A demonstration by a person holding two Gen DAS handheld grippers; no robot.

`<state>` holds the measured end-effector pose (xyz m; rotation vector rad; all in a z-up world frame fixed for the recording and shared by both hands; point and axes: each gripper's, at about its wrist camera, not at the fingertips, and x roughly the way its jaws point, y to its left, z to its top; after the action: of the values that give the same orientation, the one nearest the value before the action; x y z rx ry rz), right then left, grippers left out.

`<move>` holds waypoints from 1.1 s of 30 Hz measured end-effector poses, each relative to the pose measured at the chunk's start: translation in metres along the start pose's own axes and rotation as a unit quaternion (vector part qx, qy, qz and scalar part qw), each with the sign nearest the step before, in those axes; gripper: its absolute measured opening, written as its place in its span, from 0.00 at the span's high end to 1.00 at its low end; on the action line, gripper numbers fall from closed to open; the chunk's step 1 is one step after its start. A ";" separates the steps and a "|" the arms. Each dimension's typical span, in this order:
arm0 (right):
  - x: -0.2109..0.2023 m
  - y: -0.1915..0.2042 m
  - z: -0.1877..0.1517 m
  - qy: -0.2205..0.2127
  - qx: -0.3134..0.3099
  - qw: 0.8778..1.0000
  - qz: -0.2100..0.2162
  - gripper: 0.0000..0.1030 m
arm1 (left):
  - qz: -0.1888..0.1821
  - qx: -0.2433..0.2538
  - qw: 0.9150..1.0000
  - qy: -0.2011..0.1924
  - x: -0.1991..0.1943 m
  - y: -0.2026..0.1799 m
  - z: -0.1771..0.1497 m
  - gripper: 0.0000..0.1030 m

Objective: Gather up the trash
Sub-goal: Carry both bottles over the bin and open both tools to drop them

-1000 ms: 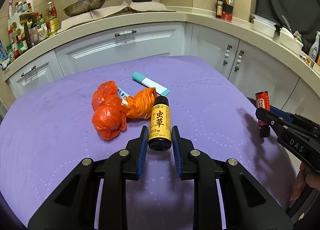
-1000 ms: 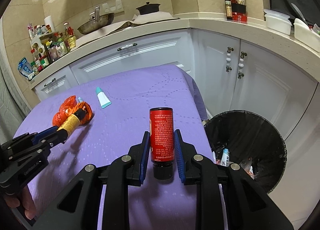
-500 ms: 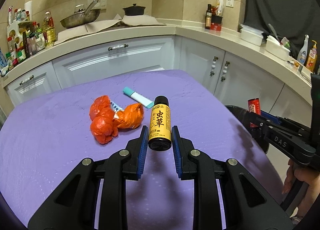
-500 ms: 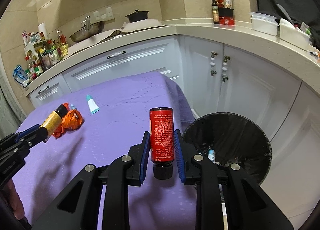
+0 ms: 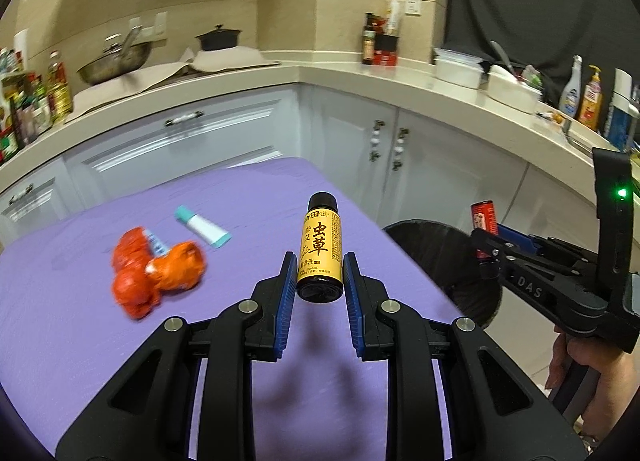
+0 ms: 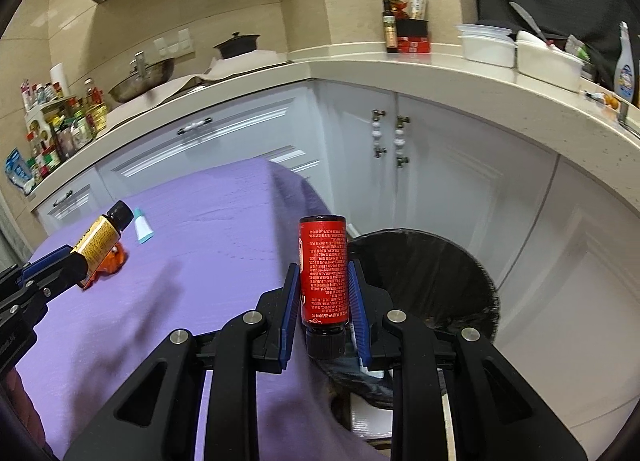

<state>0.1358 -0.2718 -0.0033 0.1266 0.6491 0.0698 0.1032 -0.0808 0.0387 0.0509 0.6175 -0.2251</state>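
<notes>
The left gripper (image 5: pixel 320 285) sits at the lower centre of its own view, its blue pads (image 5: pixel 285 301) clamped on a yellow bottle (image 5: pixel 320 251) that stands upright between them, black cap on top, held clear above the purple cloth (image 5: pixel 80 341). In the right wrist view the same bottle (image 6: pixel 100 235) appears at the left edge, tilted, in front of the orange bag. The right gripper (image 6: pixel 323 301) is closed on a red bottle (image 6: pixel 323 273), gripped with its black cap pointing down and its flat base up; in that view it hangs at the centre, over the cloth's right edge (image 6: pixel 256 261) and just beside the rim of the black bin (image 6: pixel 440 269), which fills the lower right of the frame. From the left wrist view the red bottle (image 5: pixel 484 217) shows at the right, above the bin (image 5: pixel 424 245). On the cloth, in the left half of the left wrist view, lie a crumpled orange bag (image 5: pixel 156 273) and, near it toward the upper right, a white tube with teal ends (image 5: pixel 202 225); the two are apart. A white counter (image 5: pixel 240 81) with pots and bottles runs across the top of both views.
</notes>
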 end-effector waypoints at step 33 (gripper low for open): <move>0.049 -0.094 0.005 -0.005 0.054 0.996 -0.065 0.67 | -0.051 0.088 0.994 0.048 0.133 -0.126 0.028 0.76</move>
<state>0.1803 -0.3599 -0.0421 0.1875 0.6504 -0.0916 0.1962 -0.2324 -0.0129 0.2018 0.6951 -0.3776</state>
